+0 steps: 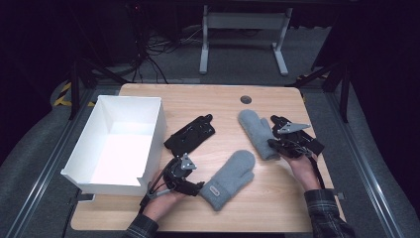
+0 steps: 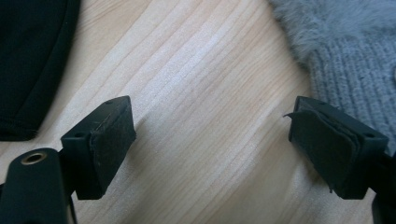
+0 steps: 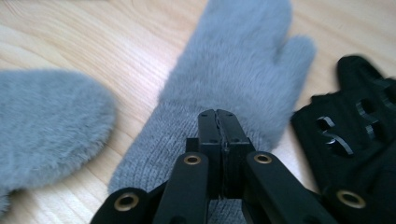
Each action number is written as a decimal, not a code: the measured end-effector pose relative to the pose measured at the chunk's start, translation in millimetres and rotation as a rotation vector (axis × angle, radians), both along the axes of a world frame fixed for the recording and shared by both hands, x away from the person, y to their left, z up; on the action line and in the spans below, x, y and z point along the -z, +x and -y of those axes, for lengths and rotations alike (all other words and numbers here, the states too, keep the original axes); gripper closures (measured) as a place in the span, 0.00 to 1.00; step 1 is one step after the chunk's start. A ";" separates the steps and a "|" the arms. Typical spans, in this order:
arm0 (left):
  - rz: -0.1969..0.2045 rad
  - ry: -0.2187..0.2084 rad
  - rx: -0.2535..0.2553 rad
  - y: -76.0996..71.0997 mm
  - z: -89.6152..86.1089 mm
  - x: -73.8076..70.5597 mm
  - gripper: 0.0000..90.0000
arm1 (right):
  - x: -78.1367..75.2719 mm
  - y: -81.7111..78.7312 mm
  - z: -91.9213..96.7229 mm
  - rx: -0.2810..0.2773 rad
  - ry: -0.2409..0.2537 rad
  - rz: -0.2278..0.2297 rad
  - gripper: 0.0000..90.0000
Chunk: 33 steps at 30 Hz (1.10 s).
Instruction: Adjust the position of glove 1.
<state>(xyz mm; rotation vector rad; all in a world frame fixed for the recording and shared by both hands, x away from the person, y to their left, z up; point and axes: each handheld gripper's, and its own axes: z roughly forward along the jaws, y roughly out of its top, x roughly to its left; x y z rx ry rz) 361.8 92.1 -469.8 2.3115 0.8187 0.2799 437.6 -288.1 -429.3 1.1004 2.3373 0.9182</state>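
High view: two grey mittens and two black gloves lie on the wooden table (image 1: 277, 198), with one white bin (image 1: 124, 144) at its left as landmark. The near grey mitten (image 1: 230, 178) lies right of the bin's near corner, cuff toward the person; the left gripper (image 1: 198, 187) rests at that cuff. The far grey mitten (image 1: 257, 133) lies further right of the bin, the right gripper (image 1: 271, 144) at its cuff. One black glove (image 1: 190, 135) lies just beside the bin's right wall; the second black glove (image 1: 297, 139) lies beyond the far mitten, under the right hand. Left gripper view: jaws spread wide over bare wood, nothing between them, the near mitten's ribbed cuff (image 2: 355, 74) touching the right-hand jaw. Right gripper view: jaws clenched together over the far mitten's cuff (image 3: 154, 154); whether knit is pinched between them cannot be told. Handling note: for a sound pick, the jaws should bite the ribbed cuff, not the fluffy pile, before lifting toward the bin.
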 end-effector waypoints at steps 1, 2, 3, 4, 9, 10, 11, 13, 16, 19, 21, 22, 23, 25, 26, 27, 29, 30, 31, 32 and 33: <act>0.002 -0.008 0.004 0.7 0.0 1.0 0.15 | 2.0 0.9 0.1 0.000 -0.004 -0.013 1.00; 0.002 -0.008 0.009 1.9 -0.2 1.3 0.14 | 3.3 1.3 0.5 -0.001 0.002 -0.018 1.00; 0.005 -0.014 0.006 3.3 0.3 2.2 0.13 | 3.5 1.2 1.3 -0.001 0.000 -0.026 1.00; 0.014 -0.018 0.003 4.7 0.5 2.9 0.12 | 3.9 0.8 1.8 0.001 0.001 -0.031 1.00; 0.025 -0.035 -0.013 9.8 2.3 4.7 0.11 | 4.9 -3.2 2.8 0.000 -0.004 -0.036 1.00; 0.026 -0.036 -0.015 10.1 2.4 4.9 0.11 | 5.0 -4.3 2.9 -0.001 -0.004 -0.036 1.00; 0.030 -0.040 -0.016 10.4 2.4 5.5 0.10 | 5.0 -5.2 3.1 -0.001 -0.006 -0.035 1.00; 0.034 -0.045 -0.013 10.9 2.0 6.3 0.09 | 4.8 -7.5 3.9 -0.005 -0.004 -0.041 1.00; 0.039 -0.047 -0.016 11.3 1.7 7.5 0.06 | 4.3 -14.0 4.5 -0.003 -0.013 -0.045 1.00; 0.034 -0.044 -0.020 10.9 1.9 7.4 0.06 | 3.8 -22.1 5.9 -0.009 -0.017 -0.049 1.00; 0.039 -0.046 -0.019 11.1 2.0 7.6 0.06 | 3.7 -26.4 6.5 -0.007 -0.018 -0.051 1.00; 0.036 -0.045 -0.019 11.1 1.9 7.5 0.06 | 3.4 -30.4 7.5 -0.009 -0.016 -0.057 1.00; 0.039 -0.045 -0.016 11.2 2.0 7.5 0.06 | 3.1 -33.4 8.2 -0.008 -0.017 -0.060 1.00; 0.039 -0.045 -0.016 11.3 1.9 7.5 0.06 | 2.8 -39.8 9.6 -0.010 -0.018 -0.063 1.00; 0.038 -0.045 -0.017 11.2 1.9 7.5 0.06 | 2.7 -43.2 10.1 -0.006 -0.018 -0.066 1.00; 0.038 -0.044 -0.016 11.3 1.9 7.4 0.06 | 2.7 -46.4 10.7 -0.006 -0.019 -0.063 1.00; 0.038 -0.045 -0.016 11.3 1.9 7.4 0.06 | 2.5 -52.8 12.5 -0.009 -0.020 -0.066 1.00; 0.038 -0.044 -0.016 11.2 1.9 7.4 0.06 | 2.4 -55.8 13.7 -0.011 -0.019 -0.068 1.00; 0.039 -0.045 -0.016 11.3 2.0 7.5 0.06 | 2.5 -59.1 14.4 -0.005 -0.017 -0.069 1.00; 0.039 -0.045 -0.016 11.2 2.0 7.5 0.06 | 2.5 -61.2 15.2 -0.008 -0.014 -0.069 1.00; 0.038 -0.045 -0.016 11.3 1.9 7.4 0.06 | 2.2 -65.1 16.7 -0.007 -0.012 -0.073 1.00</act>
